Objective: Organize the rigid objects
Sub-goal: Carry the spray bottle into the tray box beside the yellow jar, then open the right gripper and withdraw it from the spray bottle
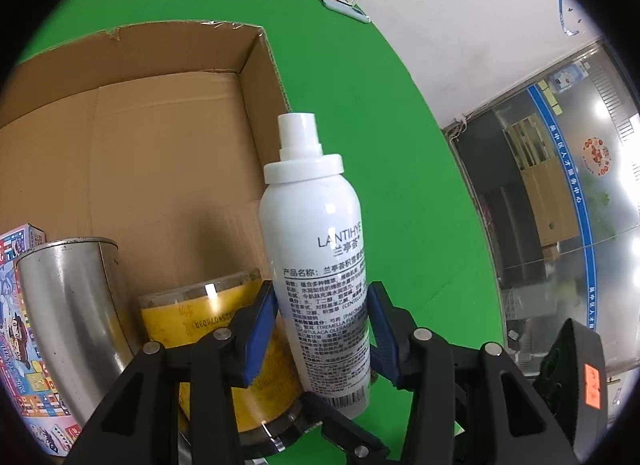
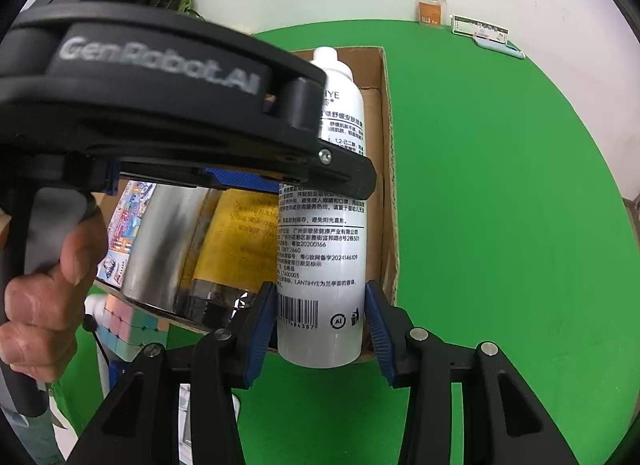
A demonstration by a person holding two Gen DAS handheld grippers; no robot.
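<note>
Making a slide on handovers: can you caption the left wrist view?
Left gripper clamps a white spray bottle upright over the cardboard box, beside a steel cup and yellow jar.

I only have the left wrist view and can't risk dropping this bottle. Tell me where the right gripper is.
Observer: The right gripper is at the bottle's base, one finger on each side.
Operator: Say whether it's gripping.
Observer: Its fingers lie very close to the bottle; contact is unclear.
Operator: Name anything else I'm missing.
Observer: A pastel cube shows low left in the right wrist view, beneath the steel cup.
</note>
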